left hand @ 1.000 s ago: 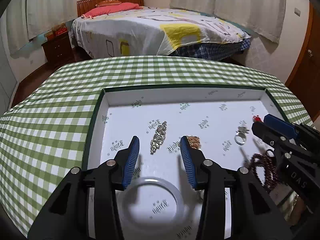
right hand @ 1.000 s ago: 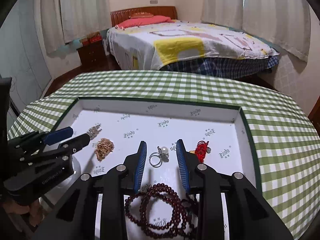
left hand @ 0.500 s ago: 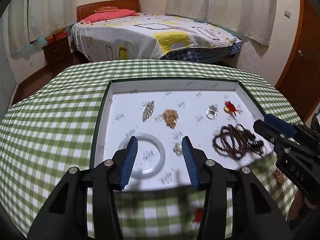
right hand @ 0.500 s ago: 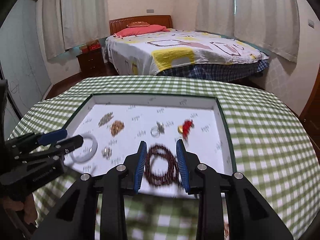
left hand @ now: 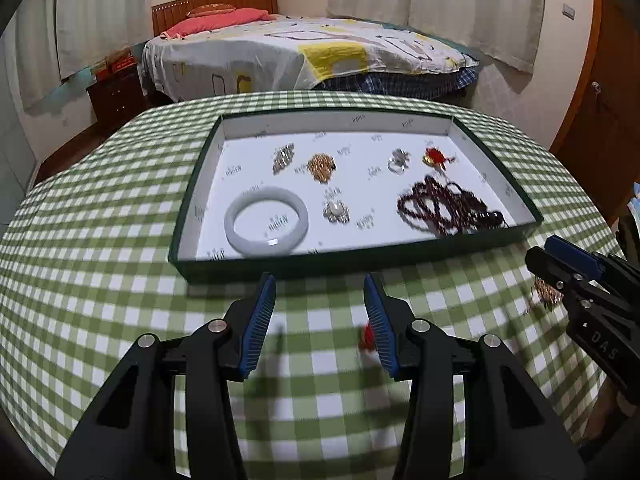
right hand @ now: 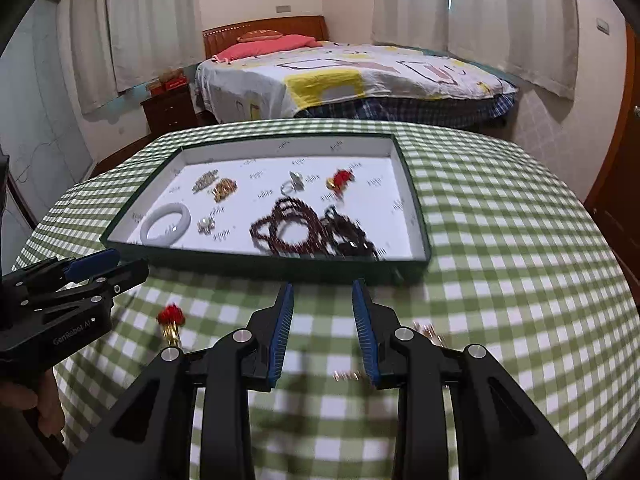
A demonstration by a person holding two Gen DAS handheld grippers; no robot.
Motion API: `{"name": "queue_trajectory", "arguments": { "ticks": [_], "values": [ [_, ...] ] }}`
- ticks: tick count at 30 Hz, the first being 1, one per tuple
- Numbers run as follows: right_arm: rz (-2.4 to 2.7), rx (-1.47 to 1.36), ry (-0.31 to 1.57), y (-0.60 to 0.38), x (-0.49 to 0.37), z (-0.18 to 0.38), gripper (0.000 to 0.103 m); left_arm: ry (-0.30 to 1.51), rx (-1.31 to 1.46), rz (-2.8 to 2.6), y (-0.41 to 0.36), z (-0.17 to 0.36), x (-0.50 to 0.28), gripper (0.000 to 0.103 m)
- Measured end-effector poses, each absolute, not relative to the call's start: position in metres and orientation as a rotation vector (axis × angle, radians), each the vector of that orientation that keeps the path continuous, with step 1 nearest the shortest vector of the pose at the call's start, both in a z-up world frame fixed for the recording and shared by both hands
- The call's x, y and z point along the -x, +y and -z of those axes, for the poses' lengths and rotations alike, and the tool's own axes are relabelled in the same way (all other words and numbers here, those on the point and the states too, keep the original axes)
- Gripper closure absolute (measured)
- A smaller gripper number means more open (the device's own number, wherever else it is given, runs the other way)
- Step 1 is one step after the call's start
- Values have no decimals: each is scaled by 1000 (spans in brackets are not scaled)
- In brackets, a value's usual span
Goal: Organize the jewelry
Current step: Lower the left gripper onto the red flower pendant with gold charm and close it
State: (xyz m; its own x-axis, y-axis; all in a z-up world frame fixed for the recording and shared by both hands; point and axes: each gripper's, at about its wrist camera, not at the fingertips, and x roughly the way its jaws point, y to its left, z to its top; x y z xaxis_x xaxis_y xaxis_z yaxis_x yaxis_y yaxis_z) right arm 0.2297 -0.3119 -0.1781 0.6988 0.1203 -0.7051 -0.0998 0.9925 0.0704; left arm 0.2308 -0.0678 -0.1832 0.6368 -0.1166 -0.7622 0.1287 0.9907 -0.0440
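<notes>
A dark green tray (left hand: pixel 360 262) (right hand: pixel 260 262) with a white floor holds a white bangle (left hand: pixel 266 226) (right hand: pixel 165 229), dark red beads (left hand: pixel 444 210) (right hand: pixel 312 234), a ring (left hand: pixel 398 161), a red charm (left hand: pixel 434 157), a gold piece (left hand: pixel 321 166) and brooches. On the cloth in front lie a red and gold ornament (right hand: pixel 171 320) (left hand: pixel 366 336) and a gold chain piece (left hand: pixel 544 294) (right hand: pixel 428 332). My left gripper (left hand: pixel 320 292) (right hand: pixel 116 266) is open and empty above the cloth, near the ornament. My right gripper (right hand: pixel 323 296) (left hand: pixel 548 256) is open and empty, near the gold chain.
The table wears a green and white checked cloth (left hand: pixel 100 240). Beyond it stand a bed (left hand: pixel 304 56), a dark wooden nightstand (left hand: pixel 116 92) and curtains. A wooden door (left hand: pixel 600 100) is at the right.
Both grippers have pulled back from over the tray to the cloth in front of it. The tray's jewelry now lies farther ahead. Loose pieces on the cloth have come into view.
</notes>
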Motion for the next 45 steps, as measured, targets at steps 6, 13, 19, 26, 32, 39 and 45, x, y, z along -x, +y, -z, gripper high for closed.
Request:
{"name": "queue_trajectory", "arguments": {
  "ticks": [6,13,19,26,32,39,45],
  "values": [
    [-98,-37,803,-324,-213,187,72,891,-34,145,-80,193,-224,58],
    [-95,-68,808,-334,-207,191,72,912,-48,156,-94,201,-223,58],
    [-107,-76,806,-332,-206,192,72,929,-62,178,-101,206,-219,59],
    [-106,-79,802,-332,-206,190,72,954,-56,170,-89,212,-217,66],
    [-112,-73,808,-329,-206,192,72,960,-47,180,-84,211,-216,66],
    [-107,-72,814,-330,-208,193,72,949,-60,206,-86,213,-223,80],
    [-108,-67,822,-329,-208,196,72,938,-64,231,-80,213,-222,88]
  ]
}}
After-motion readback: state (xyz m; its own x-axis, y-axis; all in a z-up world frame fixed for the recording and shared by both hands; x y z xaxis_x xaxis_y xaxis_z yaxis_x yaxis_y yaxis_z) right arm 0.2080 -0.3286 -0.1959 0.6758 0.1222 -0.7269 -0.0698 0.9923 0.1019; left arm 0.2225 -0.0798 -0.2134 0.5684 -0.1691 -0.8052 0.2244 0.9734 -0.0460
